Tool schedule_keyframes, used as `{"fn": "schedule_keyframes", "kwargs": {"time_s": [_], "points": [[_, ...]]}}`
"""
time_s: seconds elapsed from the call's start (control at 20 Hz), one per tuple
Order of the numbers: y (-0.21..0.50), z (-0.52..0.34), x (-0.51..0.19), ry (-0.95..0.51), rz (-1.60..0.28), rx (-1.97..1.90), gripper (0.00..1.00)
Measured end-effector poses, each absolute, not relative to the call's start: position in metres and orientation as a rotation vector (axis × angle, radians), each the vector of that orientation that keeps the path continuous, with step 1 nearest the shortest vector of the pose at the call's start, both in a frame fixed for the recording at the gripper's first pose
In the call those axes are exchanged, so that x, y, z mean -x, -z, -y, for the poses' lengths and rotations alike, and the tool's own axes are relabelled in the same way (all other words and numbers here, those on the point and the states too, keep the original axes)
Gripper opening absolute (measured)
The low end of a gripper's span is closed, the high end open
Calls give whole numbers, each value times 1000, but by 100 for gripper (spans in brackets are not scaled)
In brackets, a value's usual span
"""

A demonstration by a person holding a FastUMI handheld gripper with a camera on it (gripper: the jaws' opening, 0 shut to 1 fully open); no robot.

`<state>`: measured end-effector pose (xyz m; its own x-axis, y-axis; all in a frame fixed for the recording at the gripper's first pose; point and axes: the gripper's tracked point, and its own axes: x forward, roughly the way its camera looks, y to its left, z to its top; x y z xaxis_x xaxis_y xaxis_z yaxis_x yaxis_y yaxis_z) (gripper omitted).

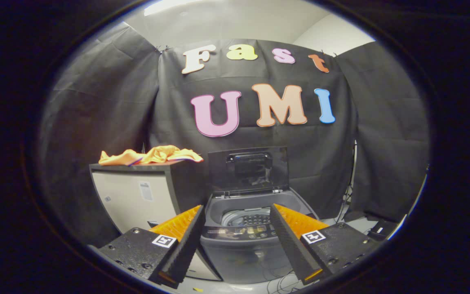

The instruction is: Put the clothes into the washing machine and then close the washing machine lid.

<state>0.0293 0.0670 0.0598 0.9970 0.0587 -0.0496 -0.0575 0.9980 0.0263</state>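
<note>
the hand-held gripper [235, 212] is held with its two fingers spread wide apart, nothing between them but open air. seen through that gap, beyond the fingertips, stands the washer [246, 237], a dark grey top-loader. its lid [251, 168] stands upright at the back, hinged open, a handle recess near its upper edge. the drum [246, 217] shows through the opening, and a control panel [239, 232] runs across the front rim. to the left of the washer, touching or just beside it, stands a cabinet [137, 200] with a pale front and a dark top. the clothes [151, 155], an orange-yellow crumpled heap with a bit of blue trim, lie on that top, spread along it and reaching the edge nearest the washer lid. they are well apart from the fingers, beyond the left one and higher up. cables [280, 281] lie on the floor in front of the washer.
</note>
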Motion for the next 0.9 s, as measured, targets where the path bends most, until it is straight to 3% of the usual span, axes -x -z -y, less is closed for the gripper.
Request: {"fn": "schedule_keyframes", "kwargs": {"time_s": [0.55, 0.9], "points": [[-189, -173, -87, -72, -29, -59, 96], [-232, -279, -150, -133, -25, -48, 96]]}}
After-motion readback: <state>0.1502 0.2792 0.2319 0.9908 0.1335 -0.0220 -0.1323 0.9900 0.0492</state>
